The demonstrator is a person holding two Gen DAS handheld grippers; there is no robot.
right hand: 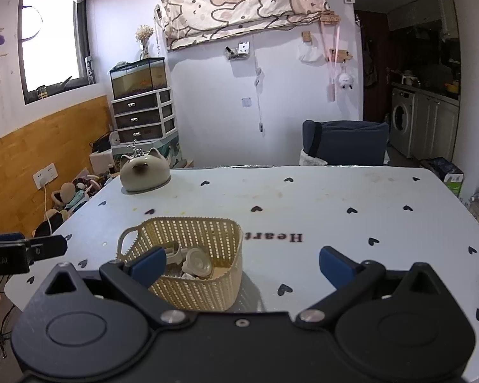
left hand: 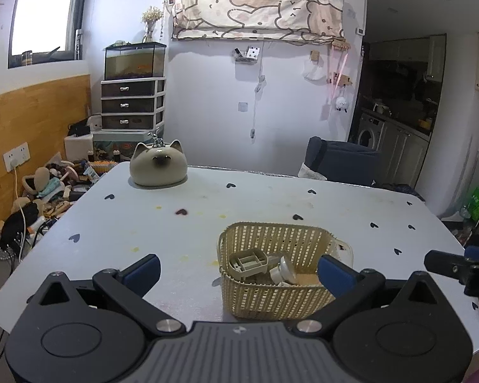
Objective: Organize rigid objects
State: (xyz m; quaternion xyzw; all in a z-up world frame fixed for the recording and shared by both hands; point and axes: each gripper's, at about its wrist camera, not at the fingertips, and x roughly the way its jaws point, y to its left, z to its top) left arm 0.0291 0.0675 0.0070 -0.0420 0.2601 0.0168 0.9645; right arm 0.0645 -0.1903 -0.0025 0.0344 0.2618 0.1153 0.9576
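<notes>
A white table printed with small black hearts filled most of both wrist views, and everything else is placed against it. Near its front edge, roughly in the middle between the two grippers, stood a cream woven plastic basket, upright, with a loop handle on one end. Inside the basket lay several pale rigid objects piled together: a beige part with rectangular openings leaned against the inner wall, and beside it, touching, lay a round white piece with a ribbed disc face. What lay beneath them could not be made out. At the table's far left corner sat a cream ceramic ornament shaped like a cat's head, well apart from the basket. The word "Heart" was printed on the tabletop just beside the basket. The left gripper hovered over the table's front edge with its blue-padded jaws spread wide; its right finger overlapped the basket's near corner in the picture, but nothing was clamped between the pads. The right gripper hung over the same edge, jaws likewise spread wide and empty, its left finger in front of the basket's near side. Each gripper's tip showed at the margin of the other's view.
</notes>
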